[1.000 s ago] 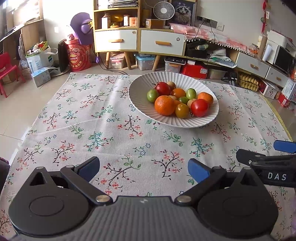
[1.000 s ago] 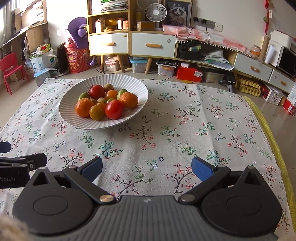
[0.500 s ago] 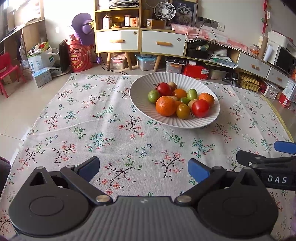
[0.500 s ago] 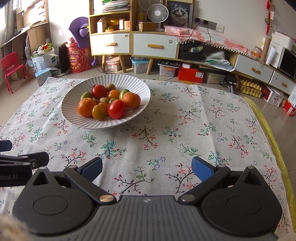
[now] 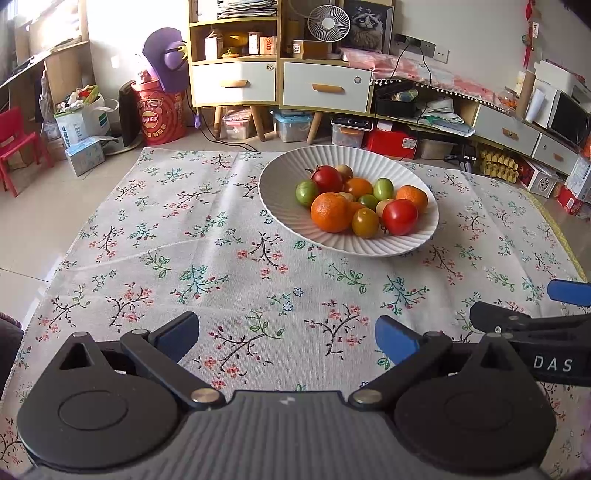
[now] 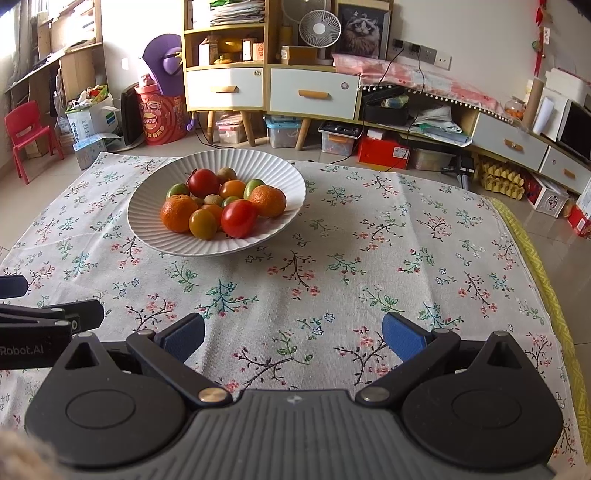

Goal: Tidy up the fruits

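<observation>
Left wrist view. The left gripper (image 5: 287,334) has its jaws spread wide and holding nothing; only floral cloth (image 5: 207,258) shows between the blue pads (image 5: 393,338). The white ribbed bowl (image 5: 280,192) stands on the cloth well ahead of the jaws and somewhat to their right. It holds the fruits in one heap: a large orange (image 5: 331,212) at the near left, a red tomato (image 5: 399,216) at the near right, a yellowish tomato (image 5: 365,222) between them, a second red tomato (image 5: 327,178) at the back, and several green fruits, one (image 5: 306,192) at the far left of the heap. The fruits touch one another. The right gripper (image 5: 532,325) enters from the right edge, just beside the left gripper's right jaw; its spread cannot be told from here.

Right wrist view. The right gripper (image 6: 293,334) also has its jaws spread wide, empty, with bare cloth (image 6: 406,240) between them. The bowl (image 6: 155,192) sits well ahead and to the left of the jaws. The orange (image 6: 179,213), red tomato (image 6: 239,218) and yellowish tomato (image 6: 202,223) lie along its near side; a second orange (image 6: 267,200) is at the right of the heap. Part of the left gripper (image 6: 48,325) shows at the left edge, near the left jaw. Behind the cloth stand a cabinet (image 6: 273,88) with drawers and a fan (image 6: 320,28).
</observation>
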`<act>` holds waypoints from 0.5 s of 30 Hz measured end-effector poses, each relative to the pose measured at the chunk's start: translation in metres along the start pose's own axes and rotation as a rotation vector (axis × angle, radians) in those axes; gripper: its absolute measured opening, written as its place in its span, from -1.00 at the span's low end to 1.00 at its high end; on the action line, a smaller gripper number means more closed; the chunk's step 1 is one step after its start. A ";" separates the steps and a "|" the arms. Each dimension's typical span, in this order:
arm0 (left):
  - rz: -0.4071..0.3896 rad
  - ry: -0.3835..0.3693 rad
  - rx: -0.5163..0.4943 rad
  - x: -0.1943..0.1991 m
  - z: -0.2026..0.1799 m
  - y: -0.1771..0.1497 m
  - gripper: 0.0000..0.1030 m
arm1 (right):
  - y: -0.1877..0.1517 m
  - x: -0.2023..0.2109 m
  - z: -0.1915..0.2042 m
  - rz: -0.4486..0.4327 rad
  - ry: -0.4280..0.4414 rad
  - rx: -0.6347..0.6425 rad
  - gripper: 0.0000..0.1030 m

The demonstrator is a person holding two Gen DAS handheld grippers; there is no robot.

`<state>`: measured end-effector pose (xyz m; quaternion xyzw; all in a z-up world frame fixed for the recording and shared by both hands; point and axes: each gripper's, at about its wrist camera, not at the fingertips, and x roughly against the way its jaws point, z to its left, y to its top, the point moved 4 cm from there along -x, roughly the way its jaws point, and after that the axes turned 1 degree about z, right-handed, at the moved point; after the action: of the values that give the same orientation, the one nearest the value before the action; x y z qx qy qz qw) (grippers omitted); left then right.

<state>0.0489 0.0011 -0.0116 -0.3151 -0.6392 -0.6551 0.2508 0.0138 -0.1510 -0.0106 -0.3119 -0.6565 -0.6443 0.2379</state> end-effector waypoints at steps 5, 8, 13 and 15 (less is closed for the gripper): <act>-0.001 0.000 0.002 0.000 0.000 0.000 1.00 | 0.000 0.000 0.001 0.000 0.002 0.003 0.99; -0.003 -0.002 0.002 0.000 0.000 0.000 1.00 | 0.000 0.000 0.001 0.000 0.001 0.003 0.99; -0.005 -0.005 0.005 0.001 0.001 0.001 1.00 | 0.000 0.000 0.001 0.000 0.001 0.003 0.99; -0.006 -0.006 0.005 0.002 0.001 0.001 1.00 | 0.000 0.000 0.001 0.000 0.001 0.002 0.99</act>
<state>0.0488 0.0023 -0.0097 -0.3148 -0.6426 -0.6531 0.2477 0.0136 -0.1498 -0.0102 -0.3115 -0.6571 -0.6437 0.2385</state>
